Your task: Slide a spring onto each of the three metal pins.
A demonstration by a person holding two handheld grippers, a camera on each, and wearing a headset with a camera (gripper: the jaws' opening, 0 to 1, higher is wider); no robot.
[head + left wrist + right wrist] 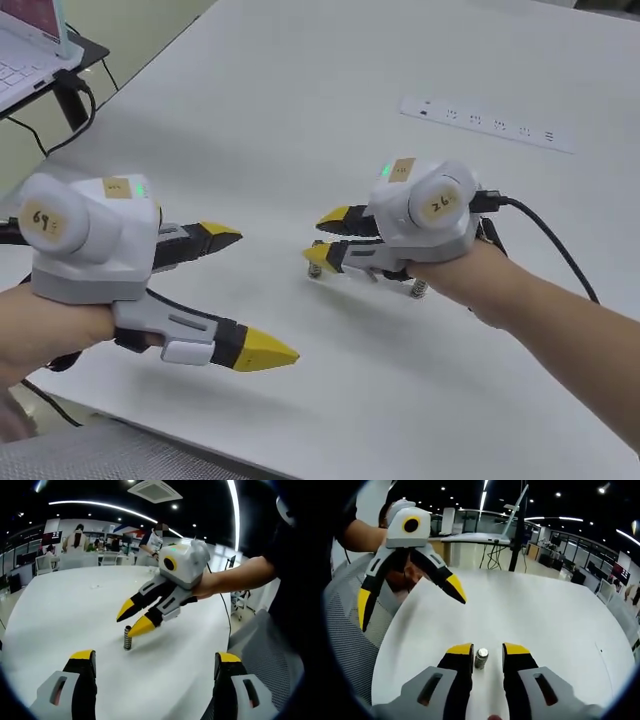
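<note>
Head view | right gripper (317, 237) beside spring (315, 269) | power strip (487, 123) behind

Grippers: 2, left gripper (262, 294) and right gripper (316, 237) | Upright springs on table (300, 100): 2 counted in head view, first spring (314, 270) and second spring (418, 289); any more beneath the right gripper cannot be told | Power strip (487, 124): 1 | Laptop (25, 50): 1 | Tables: 1
</note>
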